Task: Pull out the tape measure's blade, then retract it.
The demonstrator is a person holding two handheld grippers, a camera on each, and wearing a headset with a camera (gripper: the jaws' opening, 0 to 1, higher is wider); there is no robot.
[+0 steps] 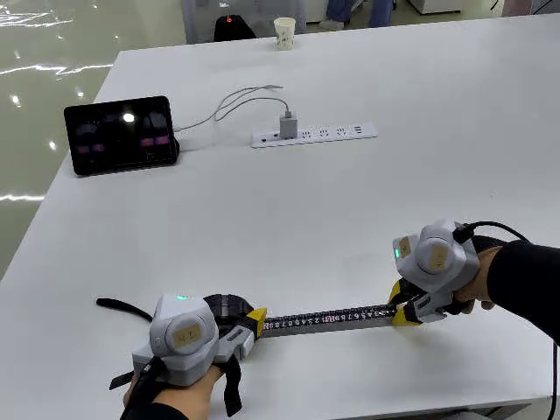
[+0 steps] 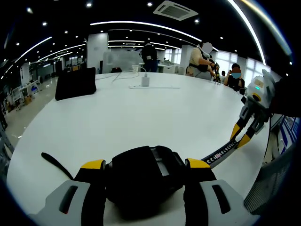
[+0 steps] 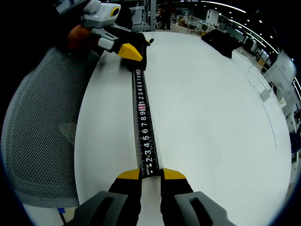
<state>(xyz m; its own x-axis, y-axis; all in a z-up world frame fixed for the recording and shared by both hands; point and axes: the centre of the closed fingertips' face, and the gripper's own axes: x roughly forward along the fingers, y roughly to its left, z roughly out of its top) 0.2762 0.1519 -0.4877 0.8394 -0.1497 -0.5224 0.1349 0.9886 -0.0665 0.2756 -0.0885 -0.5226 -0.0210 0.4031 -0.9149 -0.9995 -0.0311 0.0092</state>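
The tape measure's black case [image 2: 143,183] sits on the white desk [image 1: 350,201] at about seven o'clock in the head view. It is clamped in the left tongs [image 2: 146,165], with the yellow tips pressed against its two flanks. From its mouth the blade [image 3: 142,122] lies flat along the desk toward three o'clock, part way out. Its free end is nipped in the right tongs [image 3: 150,174], which are closed almost to nothing on the thin strip. A wrist strap [image 1: 122,307] trails off the case toward nine o'clock.

To my eye the case is hard, smooth and fairly dense, so the broad flanks are the right place to hold it, since a corner grip would let it twist. The blade looks like thin springy metal, slick under the pads and ready to buckle if bent sideways. I'd hold it at the very tip, square on, and expect the spring to tug it home, so it wants feeding back slowly

The tablet [image 1: 121,135] and power strip [image 1: 315,135] lie well apart, up toward eleven and twelve o'clock
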